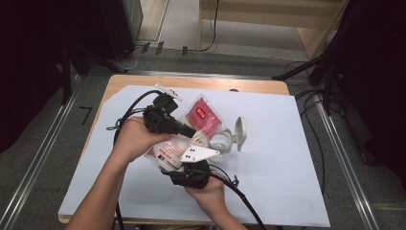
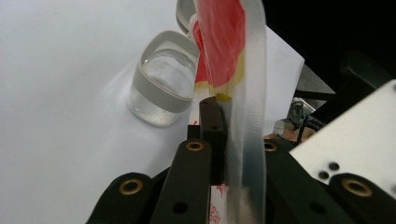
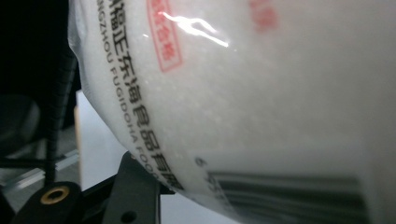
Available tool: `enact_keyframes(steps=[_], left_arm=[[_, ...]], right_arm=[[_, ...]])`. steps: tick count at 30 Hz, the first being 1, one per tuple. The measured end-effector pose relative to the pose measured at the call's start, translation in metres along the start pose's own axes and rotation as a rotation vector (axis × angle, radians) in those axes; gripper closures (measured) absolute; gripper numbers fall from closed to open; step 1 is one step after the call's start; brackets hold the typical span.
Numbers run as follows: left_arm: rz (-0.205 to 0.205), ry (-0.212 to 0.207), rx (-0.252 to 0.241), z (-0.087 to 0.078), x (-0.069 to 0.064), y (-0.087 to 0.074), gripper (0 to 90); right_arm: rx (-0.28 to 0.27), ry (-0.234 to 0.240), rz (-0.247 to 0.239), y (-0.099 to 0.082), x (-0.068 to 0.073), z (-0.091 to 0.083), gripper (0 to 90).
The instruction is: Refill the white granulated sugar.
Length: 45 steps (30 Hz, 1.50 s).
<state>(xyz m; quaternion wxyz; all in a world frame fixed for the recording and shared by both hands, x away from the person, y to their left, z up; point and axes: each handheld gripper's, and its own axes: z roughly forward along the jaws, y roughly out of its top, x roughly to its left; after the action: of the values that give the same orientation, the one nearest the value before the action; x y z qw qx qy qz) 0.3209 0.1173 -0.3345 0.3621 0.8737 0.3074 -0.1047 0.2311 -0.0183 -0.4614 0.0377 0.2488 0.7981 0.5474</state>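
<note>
A clear bag of white granules with a red label (image 1: 203, 116) is held up over the table between both grippers. My left gripper (image 1: 188, 130) is shut on the bag's clear sealed edge (image 2: 252, 93), with the red label above its fingers (image 2: 212, 116). My right gripper (image 1: 184, 165) comes from below, under its grey plate (image 1: 197, 153), and is shut on the bag's full lower part (image 3: 261, 93), whose printed face and barcode sit close to the camera. A clear jar (image 1: 221, 140) (image 2: 163, 86) stands just right of the bag, its flip lid (image 1: 241, 130) open.
A white sheet (image 1: 282, 158) covers the wooden table (image 1: 258, 86). A small white object (image 1: 168, 91) lies at the sheet's far edge. Black cables (image 1: 242, 199) trail from both grippers. Metal rails (image 1: 342, 163) run along both sides of the table.
</note>
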Motion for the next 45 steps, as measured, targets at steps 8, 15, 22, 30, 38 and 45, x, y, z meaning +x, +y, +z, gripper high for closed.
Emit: enact_keyframes(steps=[8,15,22,30,38,45], left_arm=[[-0.027,-0.034,0.009,0.005,0.003,0.005,89.1],[-0.04,-0.073,0.073,0.0,0.012,0.018,88.0],[-0.07,-0.1,0.083,-0.002,0.019,0.026,85.8],[-0.057,-0.106,0.058,-0.004,0.02,0.023,78.6],[-0.042,-0.057,0.037,-0.01,0.016,0.021,85.0],[-0.054,-0.03,0.039,-0.008,0.015,0.021,89.5]], right_arm=[[0.02,-0.06,0.011,0.003,0.002,0.001,56.5],[0.018,-0.087,0.085,0.015,0.003,0.009,56.5],[-0.003,-0.114,0.132,0.024,0.003,0.012,55.4],[-0.042,-0.066,0.224,0.021,0.005,0.013,58.9],[-0.075,-0.04,0.28,0.019,0.002,0.006,59.2],[-0.055,-0.096,0.207,0.02,0.009,0.01,52.0]])
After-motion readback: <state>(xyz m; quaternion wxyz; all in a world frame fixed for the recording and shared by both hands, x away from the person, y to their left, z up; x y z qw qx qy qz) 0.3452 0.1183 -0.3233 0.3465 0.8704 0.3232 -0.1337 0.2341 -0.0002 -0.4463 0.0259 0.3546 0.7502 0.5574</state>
